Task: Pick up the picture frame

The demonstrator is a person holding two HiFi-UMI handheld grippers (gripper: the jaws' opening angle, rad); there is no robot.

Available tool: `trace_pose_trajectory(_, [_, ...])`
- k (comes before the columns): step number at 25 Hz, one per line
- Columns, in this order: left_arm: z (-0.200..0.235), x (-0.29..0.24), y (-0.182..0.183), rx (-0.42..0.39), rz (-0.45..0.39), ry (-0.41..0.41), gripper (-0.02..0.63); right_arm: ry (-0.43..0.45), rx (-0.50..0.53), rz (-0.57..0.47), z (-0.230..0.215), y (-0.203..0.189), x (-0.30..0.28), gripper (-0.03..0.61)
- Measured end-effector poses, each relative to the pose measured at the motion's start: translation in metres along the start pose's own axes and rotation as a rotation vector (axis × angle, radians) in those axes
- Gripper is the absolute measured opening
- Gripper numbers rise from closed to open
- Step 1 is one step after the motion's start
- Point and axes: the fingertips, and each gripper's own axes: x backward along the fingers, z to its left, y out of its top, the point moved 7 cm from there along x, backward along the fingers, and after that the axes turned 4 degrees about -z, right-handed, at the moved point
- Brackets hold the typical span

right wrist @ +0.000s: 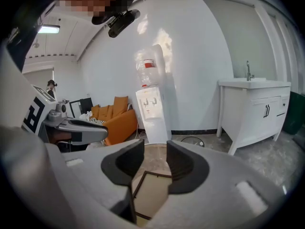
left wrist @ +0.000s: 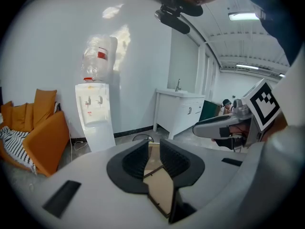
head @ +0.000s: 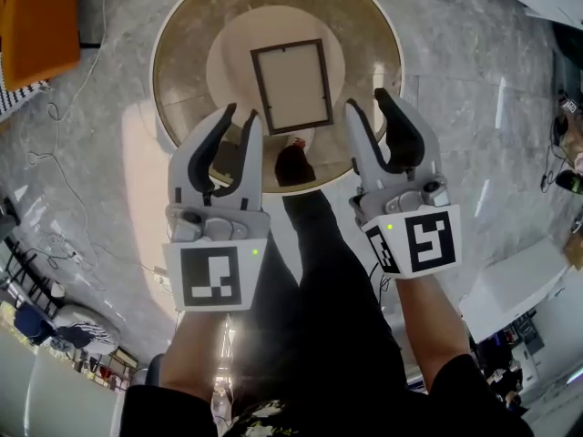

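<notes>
The picture frame (head: 293, 86), dark-edged with a pale backing, lies flat at the middle of a round glass table (head: 178, 35). Both grippers hover above the table's near edge, short of the frame and not touching it. My left gripper (head: 240, 115) is open with nothing between its pads; through its jaws in the left gripper view (left wrist: 153, 149) the picture frame (left wrist: 159, 187) shows below. My right gripper (head: 366, 100) is also open and holds nothing. In the right gripper view (right wrist: 156, 149) the picture frame (right wrist: 150, 192) lies beneath the gap between the jaws.
An orange sofa (head: 36, 16) stands at the far left, with cables (head: 55, 153) on the marble floor beside it. A water dispenser (left wrist: 95, 123) and a white sink cabinet (right wrist: 257, 109) stand against the wall beyond the table. The person's dark legs (head: 319, 271) are below the grippers.
</notes>
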Motion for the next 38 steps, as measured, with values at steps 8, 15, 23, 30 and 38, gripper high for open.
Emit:
trace_pose_trajectory(8, [0.003,-0.035,-0.039,0.088,0.066,0.074,0.098,-0.027,0.001,0.058,-0.005,-0.042,-0.022,0.146])
trace_pose_trajectory(15, [0.007,-0.055,-0.079,0.142,0.14,0.11,0.098,-0.038,-0.015,0.099,-0.004,-0.077,-0.044,0.146])
trace_pose_trajectory(23, [0.012,-0.085,-0.125,0.196,0.189,0.143,0.102,-0.064,-0.035,0.159,-0.026,-0.127,-0.073,0.146])
trace_pose_trajectory(30, [0.011,-0.119,-0.171,0.192,0.219,0.112,0.128,-0.066,-0.039,0.23,-0.041,-0.17,-0.093,0.146])
trace_pose_trajectory(38, [0.017,-0.137,-0.211,0.22,0.274,0.126,0.132,-0.066,-0.065,0.3,-0.047,-0.209,-0.112,0.146])
